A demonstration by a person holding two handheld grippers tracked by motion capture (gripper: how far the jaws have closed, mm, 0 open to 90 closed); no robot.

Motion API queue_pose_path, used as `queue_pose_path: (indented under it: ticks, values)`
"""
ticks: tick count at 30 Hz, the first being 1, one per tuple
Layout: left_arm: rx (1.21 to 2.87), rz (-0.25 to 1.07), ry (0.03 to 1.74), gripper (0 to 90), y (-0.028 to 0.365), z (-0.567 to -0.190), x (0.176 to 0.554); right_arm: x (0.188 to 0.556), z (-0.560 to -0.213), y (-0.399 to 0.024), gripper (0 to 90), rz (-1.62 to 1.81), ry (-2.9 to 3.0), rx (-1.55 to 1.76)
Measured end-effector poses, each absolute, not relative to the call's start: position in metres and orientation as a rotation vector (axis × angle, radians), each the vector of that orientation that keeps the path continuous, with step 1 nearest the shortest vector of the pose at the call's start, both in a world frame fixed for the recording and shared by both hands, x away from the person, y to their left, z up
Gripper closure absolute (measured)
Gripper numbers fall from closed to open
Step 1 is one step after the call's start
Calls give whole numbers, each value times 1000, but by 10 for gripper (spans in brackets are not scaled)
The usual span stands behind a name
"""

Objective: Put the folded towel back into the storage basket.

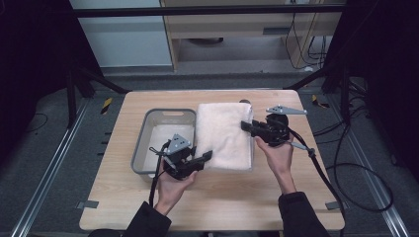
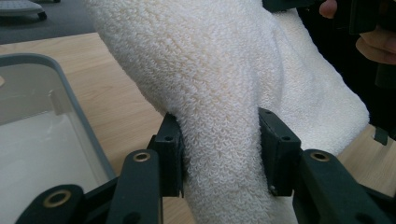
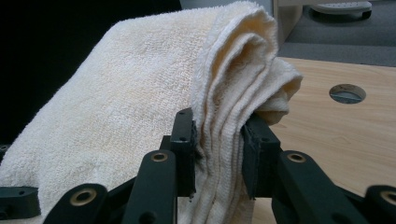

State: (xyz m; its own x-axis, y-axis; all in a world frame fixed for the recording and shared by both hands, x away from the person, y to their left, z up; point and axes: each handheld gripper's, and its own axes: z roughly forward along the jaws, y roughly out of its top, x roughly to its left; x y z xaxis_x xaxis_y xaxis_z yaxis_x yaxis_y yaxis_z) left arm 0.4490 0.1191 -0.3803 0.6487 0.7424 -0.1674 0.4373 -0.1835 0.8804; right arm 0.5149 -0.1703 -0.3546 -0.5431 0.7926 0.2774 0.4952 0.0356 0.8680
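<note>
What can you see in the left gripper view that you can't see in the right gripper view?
The left gripper view alone gives the grey bin beside the towel, and part of the person's other hand. The right gripper view alone gives a round hole in the table and the towel's folded layers edge-on. Both share the white towel pinched between black tongs, left and right, above the wooden table.

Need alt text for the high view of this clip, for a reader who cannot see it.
A person's two handheld grippers, left gripper and right gripper, clamp opposite edges of a folded white towel on a wooden table. A grey bin sits just left of the towel.
</note>
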Motion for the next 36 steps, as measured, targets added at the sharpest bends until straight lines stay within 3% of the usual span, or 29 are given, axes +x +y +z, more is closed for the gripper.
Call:
queue_pose_path:
  ticks: [36]
  values:
    - [1774, 432, 1003, 568, 207, -364, 447, 532, -332, -75, 693, 1507, 2089, 1200]
